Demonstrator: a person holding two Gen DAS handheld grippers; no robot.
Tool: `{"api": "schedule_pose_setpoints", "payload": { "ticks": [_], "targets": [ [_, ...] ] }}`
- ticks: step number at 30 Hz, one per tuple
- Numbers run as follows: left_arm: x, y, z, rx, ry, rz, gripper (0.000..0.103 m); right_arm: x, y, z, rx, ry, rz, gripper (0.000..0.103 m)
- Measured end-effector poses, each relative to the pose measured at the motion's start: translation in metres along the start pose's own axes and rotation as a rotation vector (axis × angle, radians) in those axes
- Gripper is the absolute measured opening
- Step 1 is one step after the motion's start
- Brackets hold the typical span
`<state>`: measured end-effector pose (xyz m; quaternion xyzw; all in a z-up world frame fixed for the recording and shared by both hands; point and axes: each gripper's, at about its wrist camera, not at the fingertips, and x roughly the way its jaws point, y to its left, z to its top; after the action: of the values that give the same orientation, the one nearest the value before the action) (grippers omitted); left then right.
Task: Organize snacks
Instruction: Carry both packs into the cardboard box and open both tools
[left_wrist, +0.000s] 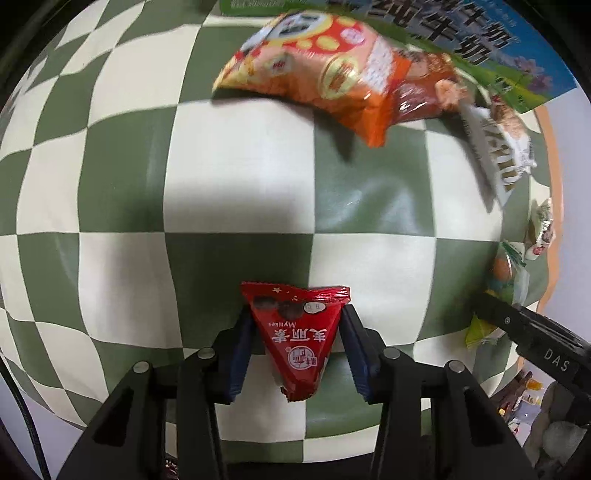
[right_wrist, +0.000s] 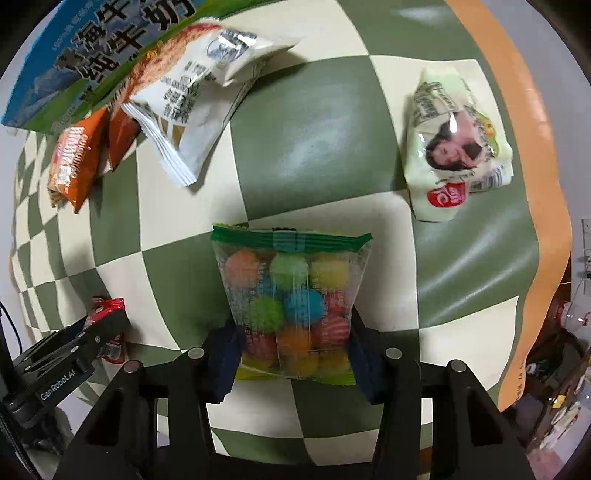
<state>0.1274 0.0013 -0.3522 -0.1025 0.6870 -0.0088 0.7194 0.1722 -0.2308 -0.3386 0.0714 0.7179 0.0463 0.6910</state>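
Red triangular packet (left_wrist: 295, 332): sitting between the fingers of the left tongs (left_wrist: 297, 325), which are pinching its sides above the checkered bench (left_wrist: 122, 280).
Clear candy bag (right_wrist: 291, 306): sitting between the fingers of the right tongs (right_wrist: 293, 343), which are clamping its lower half.
Orange snack bag (left_wrist: 325, 74): lying well ahead of the left tongs, leaning against the milk carton (left_wrist: 480, 44).
White packet (right_wrist: 195, 103): lying ahead-left of the right tongs.
Pale green pouch (right_wrist: 454, 147): resting ahead-right of the right tongs.
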Motion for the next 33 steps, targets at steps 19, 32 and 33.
{"api": "schedule_pose_setpoints", "payload": {
  "ticks": [19,32,33],
  "targets": [
    [-0.195,-0.048,0.144,0.065,-0.275,-0.243,0.043,-0.206,0.057,0.090,-0.151,-0.282,0.235,0.052],
    [-0.135,-0.039,0.289,-0.034,-0.050,-0.264,0.043,-0.176,0.109,0.230,-0.219,-0.240,0.112,0.052],
    [-0.130,-0.039,0.291,-0.039,-0.039,-0.267,0.043,-0.170,0.109,0.235,-0.219,-0.231,0.106,0.052]
  ]
}}
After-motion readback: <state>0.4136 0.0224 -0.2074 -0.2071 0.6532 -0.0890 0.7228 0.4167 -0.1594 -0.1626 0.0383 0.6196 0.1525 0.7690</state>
